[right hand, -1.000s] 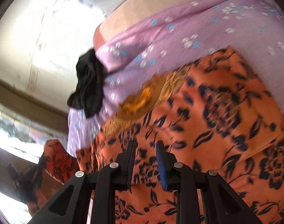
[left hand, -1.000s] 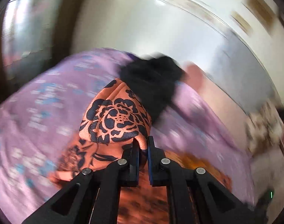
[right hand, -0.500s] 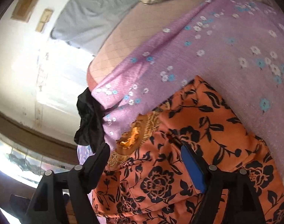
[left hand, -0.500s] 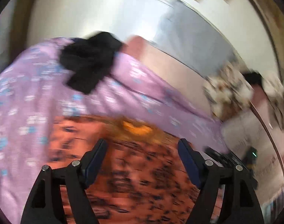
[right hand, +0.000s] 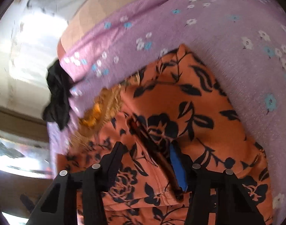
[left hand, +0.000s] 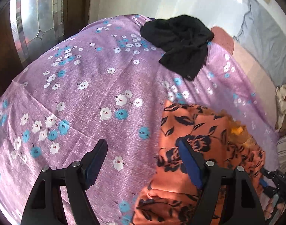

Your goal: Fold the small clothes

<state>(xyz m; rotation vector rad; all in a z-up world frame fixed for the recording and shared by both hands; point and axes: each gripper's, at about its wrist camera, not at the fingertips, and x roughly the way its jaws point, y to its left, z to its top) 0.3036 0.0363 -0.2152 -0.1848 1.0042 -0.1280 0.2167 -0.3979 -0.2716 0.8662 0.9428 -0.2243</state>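
Observation:
An orange garment with black flowers (left hand: 199,131) lies folded on the purple flowered bedsheet (left hand: 86,97). My left gripper (left hand: 143,150) is open and low over the sheet. Its right finger (left hand: 188,159) is above the garment's left edge, and its left finger (left hand: 97,155) is above bare sheet. It holds nothing. In the right wrist view the same garment (right hand: 189,103) fills the middle. My right gripper (right hand: 146,155) straddles a raised fold of it. The jaws are closing, and a gap still shows beside the left finger (right hand: 114,157).
A crumpled black garment (left hand: 180,41) lies on the far side of the sheet, also seen at the left as black garment (right hand: 58,97). A peach mattress edge (left hand: 246,63) and a grey cloth (left hand: 265,37) lie beyond. A dark door with glass (left hand: 30,28) stands at the left.
My left gripper let go of the orange garment, opened wide and swung left and down over the sheet. My right gripper opened, then began narrowing around a fold of the garment.

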